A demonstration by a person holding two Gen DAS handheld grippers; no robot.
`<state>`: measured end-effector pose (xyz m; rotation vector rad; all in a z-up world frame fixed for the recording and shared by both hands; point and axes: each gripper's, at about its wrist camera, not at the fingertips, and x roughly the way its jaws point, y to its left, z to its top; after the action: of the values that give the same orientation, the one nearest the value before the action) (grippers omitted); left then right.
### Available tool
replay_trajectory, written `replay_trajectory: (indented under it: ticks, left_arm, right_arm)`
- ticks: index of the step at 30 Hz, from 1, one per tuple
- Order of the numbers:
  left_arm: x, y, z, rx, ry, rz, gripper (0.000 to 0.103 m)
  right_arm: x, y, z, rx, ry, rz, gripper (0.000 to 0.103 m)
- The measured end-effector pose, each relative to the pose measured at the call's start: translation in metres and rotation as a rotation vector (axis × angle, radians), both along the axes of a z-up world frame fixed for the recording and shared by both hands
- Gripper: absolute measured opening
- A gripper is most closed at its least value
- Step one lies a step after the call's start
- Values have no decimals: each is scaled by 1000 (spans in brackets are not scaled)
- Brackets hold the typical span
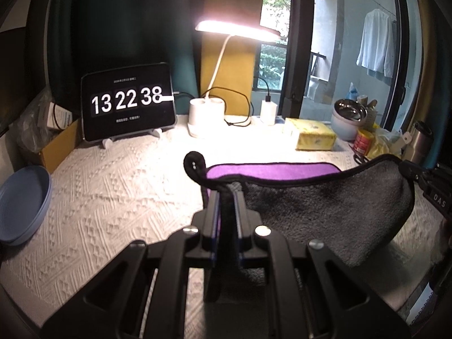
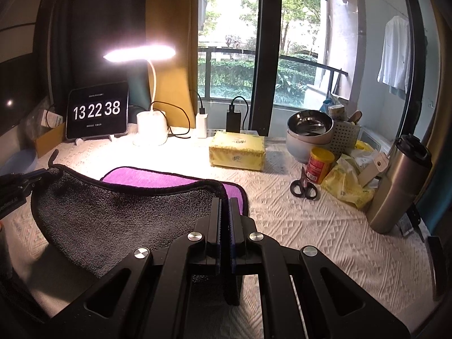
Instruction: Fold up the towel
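Observation:
The towel (image 1: 325, 206) is grey on one side and purple on the other, with a black hem. Both grippers hold it lifted over the white tablecloth, its near edge stretched between them and its purple far part (image 2: 158, 179) lying on the table. My left gripper (image 1: 226, 195) is shut on the towel's left corner, whose black hanging loop (image 1: 193, 163) curls above the fingers. My right gripper (image 2: 225, 202) is shut on the right corner. Each gripper shows at the edge of the other's view: the right one (image 1: 423, 178), the left one (image 2: 25, 182).
At the back stand a tablet clock (image 1: 127, 103), a lit desk lamp (image 1: 209, 115), chargers and a yellow tissue pack (image 2: 237, 151). At right are bowls (image 2: 308, 132), a red can, scissors (image 2: 303, 188), yellow bags and a steel flask (image 2: 398, 183). A blue plate (image 1: 21, 200) lies at left.

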<state>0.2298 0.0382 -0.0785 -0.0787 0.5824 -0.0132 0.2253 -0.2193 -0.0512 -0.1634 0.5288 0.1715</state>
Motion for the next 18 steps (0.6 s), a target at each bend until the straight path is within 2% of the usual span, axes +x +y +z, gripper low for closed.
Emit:
replay_trajectory:
  ticks: [18]
  left_arm:
    - [47,3,-5,-5,4,6,10]
  right_arm:
    - [52,1,-13,12,24,-2,5]
